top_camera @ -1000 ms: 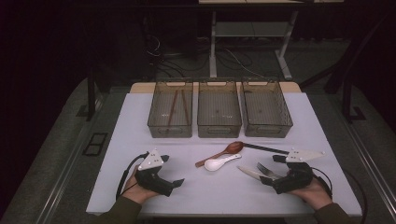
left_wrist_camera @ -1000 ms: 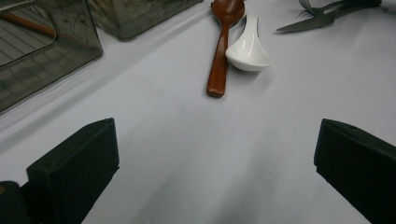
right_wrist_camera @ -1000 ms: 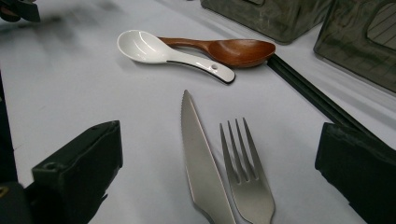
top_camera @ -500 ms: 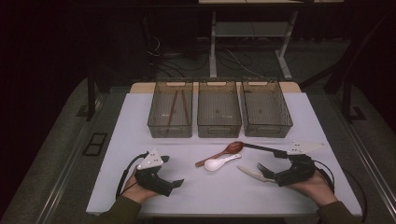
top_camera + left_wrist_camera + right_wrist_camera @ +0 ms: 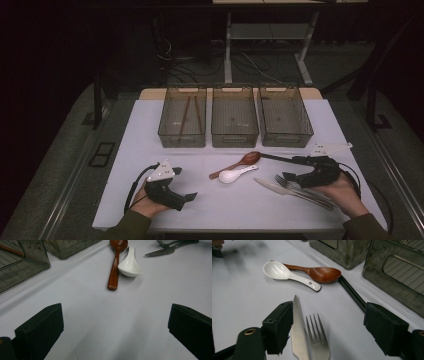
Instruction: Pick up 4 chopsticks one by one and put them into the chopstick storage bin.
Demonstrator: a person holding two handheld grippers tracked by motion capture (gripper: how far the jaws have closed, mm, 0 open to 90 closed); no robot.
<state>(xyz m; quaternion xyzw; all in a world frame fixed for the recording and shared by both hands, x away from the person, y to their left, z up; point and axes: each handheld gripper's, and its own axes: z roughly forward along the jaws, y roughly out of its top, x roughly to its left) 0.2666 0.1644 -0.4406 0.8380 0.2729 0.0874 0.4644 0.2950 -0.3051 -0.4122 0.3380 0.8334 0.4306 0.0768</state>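
Fork (image 5: 318, 340) and knife (image 5: 298, 335) side by side, lower centre of right gripper view. My right gripper (image 5: 328, 332) half-wide, jaws just closing around both, not pinching. Shift right, isolate fork before squeezing.

Left hand (image 5: 145, 202) enters from 6 o'clock, forearm angled toward 1 o'clock, and holds the left gripper (image 5: 190, 198) low, jaws pointing to 3 o'clock and set wide apart with nothing between them. Right hand (image 5: 345, 192) enters from 5 o'clock; the right gripper (image 5: 286, 176) points to 9 o'clock. Its jaws have just been closing, still apart, not pressing on anything.
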